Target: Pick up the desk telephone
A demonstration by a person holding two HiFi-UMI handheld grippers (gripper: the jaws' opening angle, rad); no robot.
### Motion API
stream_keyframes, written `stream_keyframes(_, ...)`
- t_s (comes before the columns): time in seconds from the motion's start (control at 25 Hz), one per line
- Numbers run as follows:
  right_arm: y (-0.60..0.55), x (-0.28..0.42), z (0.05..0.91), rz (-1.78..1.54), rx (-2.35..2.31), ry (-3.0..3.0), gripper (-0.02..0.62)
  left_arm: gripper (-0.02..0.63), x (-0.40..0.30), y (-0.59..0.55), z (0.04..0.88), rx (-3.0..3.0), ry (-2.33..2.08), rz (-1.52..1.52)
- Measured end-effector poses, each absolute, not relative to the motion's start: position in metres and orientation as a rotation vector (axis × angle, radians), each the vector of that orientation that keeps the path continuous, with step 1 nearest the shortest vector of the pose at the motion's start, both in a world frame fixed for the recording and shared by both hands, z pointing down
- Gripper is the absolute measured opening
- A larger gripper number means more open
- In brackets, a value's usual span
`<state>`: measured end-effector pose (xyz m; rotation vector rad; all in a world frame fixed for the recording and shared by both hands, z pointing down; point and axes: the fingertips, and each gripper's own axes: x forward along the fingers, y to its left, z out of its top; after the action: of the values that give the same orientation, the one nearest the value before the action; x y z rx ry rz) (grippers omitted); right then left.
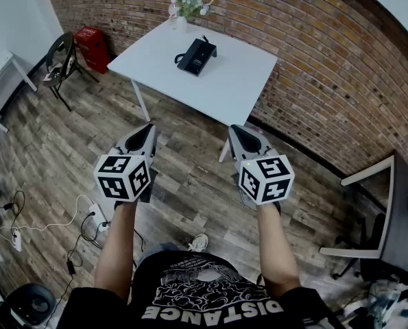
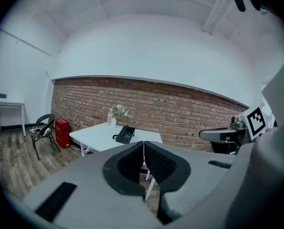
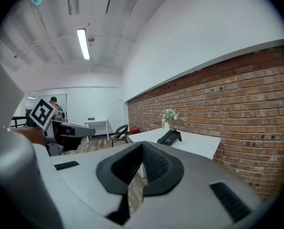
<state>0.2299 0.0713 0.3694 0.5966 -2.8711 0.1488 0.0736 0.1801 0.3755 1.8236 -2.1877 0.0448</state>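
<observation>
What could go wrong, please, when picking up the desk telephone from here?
Both the left gripper and right gripper are shut; unopened, they would likely shove the desk telephone across the table. The flower vase stands close behind it, so an overreach might tip it.

The person's black T-shirt point(image 1: 210, 290) carries the word "DISTANCE" in white capitals, seen upside down. Smaller print by its graphic is too small to read.
</observation>
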Motion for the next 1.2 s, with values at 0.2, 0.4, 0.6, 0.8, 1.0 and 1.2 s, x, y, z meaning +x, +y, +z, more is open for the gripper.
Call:
stream_keyframes(0.2,0.071,0.231,0.375,0.154,0.601,-2.869,0.002,0.009,0.072,0.179,0.378,1.802,-2.190,0.033)
stream_keyframes(0.4,0.065,0.229,0.376,0.168,0.603,-2.872,0.003,0.010,0.072,0.170,0.378,1.826,-2.169,0.011)
stream_keyframes(0.6,0.054,0.219,0.380,0.169,0.603,-2.869,0.003,0.011,0.061,0.156,0.383,1.839,-2.147,-0.012)
stream_keyframes(0.8,0.035,0.198,0.387,0.176,0.611,-2.856,0.009,0.023,0.039,0.136,0.389,1.847,-2.137,-0.025)
stream_keyframes(1.0,0.013,0.163,0.393,0.190,0.625,-2.843,0.042,0.055,0.007,0.107,0.393,1.879,-2.093,-0.025)
stream_keyframes(1.2,-0.017,0.120,0.395,0.211,0.660,-2.825,0.058,0.083,-0.035,0.070,0.394,1.922,-2.040,-0.020)
